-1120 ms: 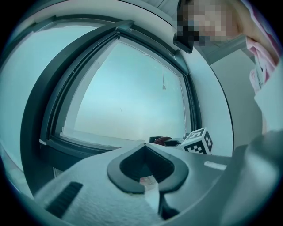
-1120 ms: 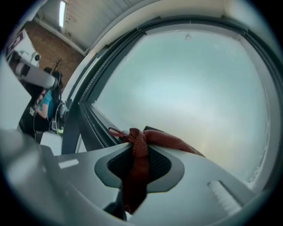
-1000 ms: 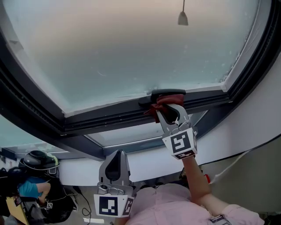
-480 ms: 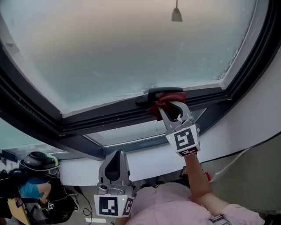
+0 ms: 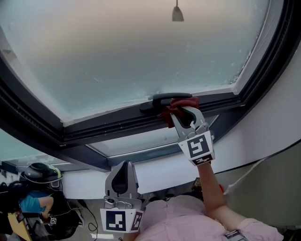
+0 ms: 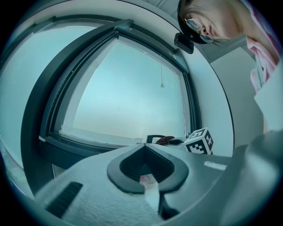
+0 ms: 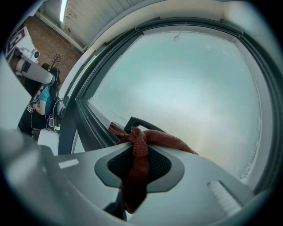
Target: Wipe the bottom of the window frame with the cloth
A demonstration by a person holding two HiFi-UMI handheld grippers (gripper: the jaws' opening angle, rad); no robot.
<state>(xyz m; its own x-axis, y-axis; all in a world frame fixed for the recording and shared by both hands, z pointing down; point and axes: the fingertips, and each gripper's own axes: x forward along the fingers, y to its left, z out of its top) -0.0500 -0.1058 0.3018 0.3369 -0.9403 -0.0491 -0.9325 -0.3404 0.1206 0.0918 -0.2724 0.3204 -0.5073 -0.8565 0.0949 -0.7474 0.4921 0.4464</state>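
A dark red cloth [image 5: 177, 108] is pinched in my right gripper [image 5: 181, 112], which presses it against the dark bottom rail of the window frame [image 5: 117, 123], right beside the black window handle [image 5: 162, 99]. In the right gripper view the cloth [image 7: 140, 152] hangs bunched between the shut jaws, with the handle [image 7: 140, 123] just beyond. My left gripper [image 5: 122, 174] is held low, well below the frame, jaws shut with nothing in them. In the left gripper view the cloth [image 6: 165, 139] and the right gripper's marker cube [image 6: 200, 141] show far ahead.
Frosted glass [image 5: 136, 52] fills the frame above the rail, with a pull cord weight [image 5: 177, 14] hanging near the top. A white wall [image 5: 277, 113] lies to the right. A second pane [image 5: 141, 141] sits under the rail. A person with a helmet [image 5: 40, 172] is at the lower left.
My right gripper with the cloth has slid a little to the right along the bottom rail, past the handle. The left gripper has stayed where it was.
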